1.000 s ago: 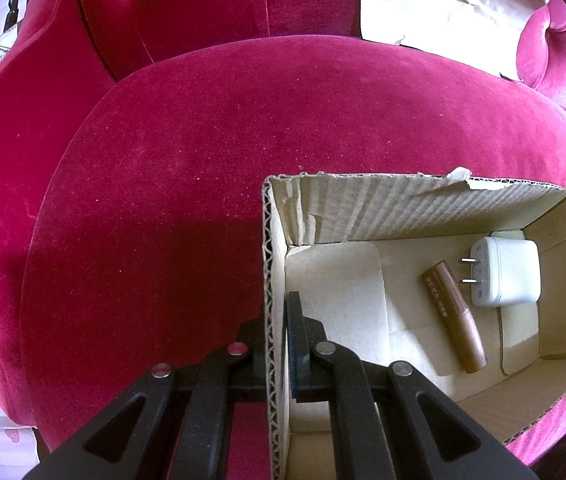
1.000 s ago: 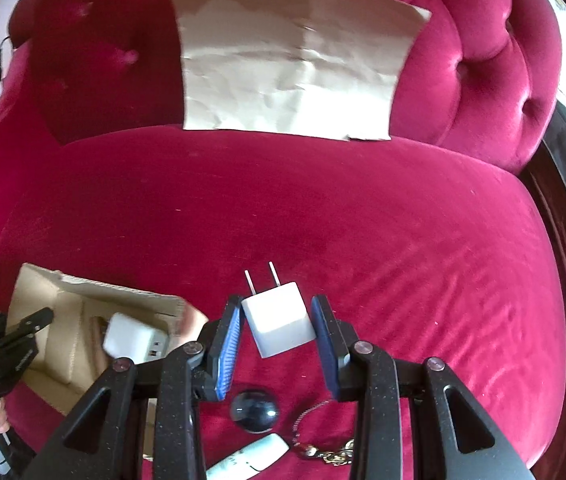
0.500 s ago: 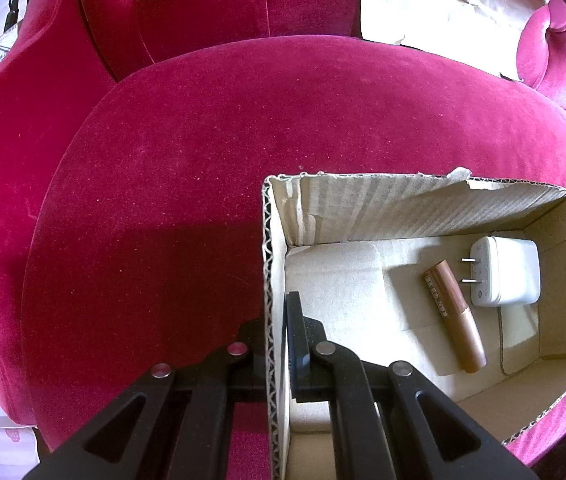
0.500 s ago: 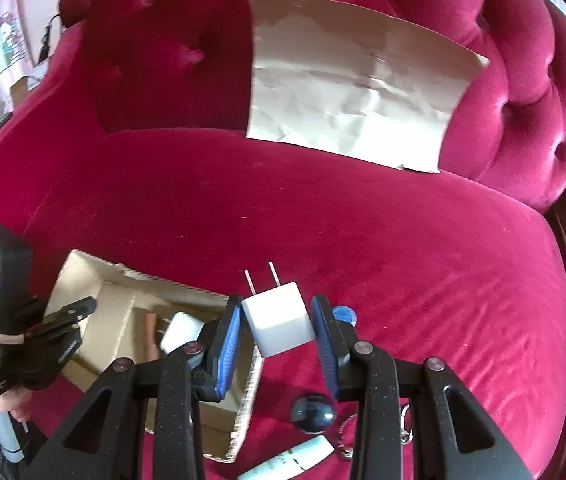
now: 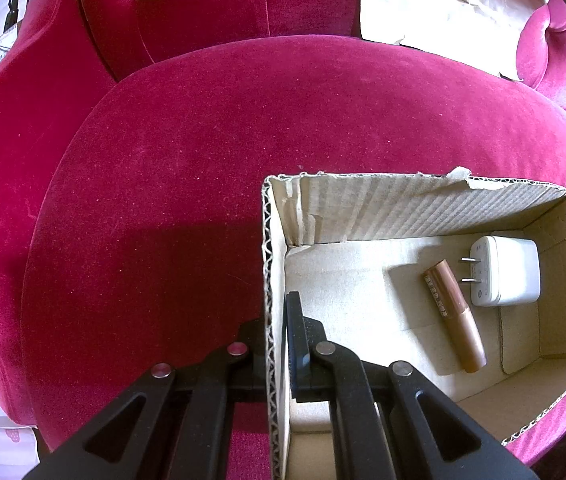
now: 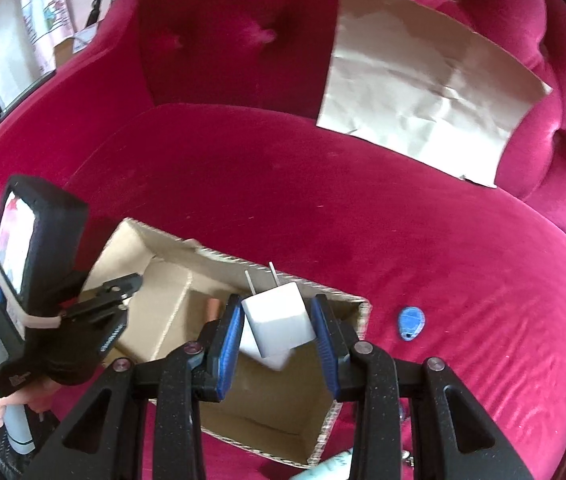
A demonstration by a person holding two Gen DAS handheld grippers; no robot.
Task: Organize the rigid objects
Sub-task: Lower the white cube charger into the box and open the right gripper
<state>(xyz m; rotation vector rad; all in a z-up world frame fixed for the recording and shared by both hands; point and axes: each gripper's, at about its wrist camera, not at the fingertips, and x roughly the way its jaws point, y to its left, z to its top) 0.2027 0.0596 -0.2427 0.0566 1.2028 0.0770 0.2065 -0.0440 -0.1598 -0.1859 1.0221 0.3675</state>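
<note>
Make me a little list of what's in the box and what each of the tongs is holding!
in the box: white charger, brown tube
left tongs: shut on the cardboard box wall
right tongs: shut on a small white plug, above the box
on the sofa: blue tag, brown paper

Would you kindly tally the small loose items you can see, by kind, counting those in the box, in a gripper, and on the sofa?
White plug chargers: 2 (one in the cardboard box, one in the right gripper)
Brown tubes: 1
Blue key fobs: 1
Total: 4
</note>
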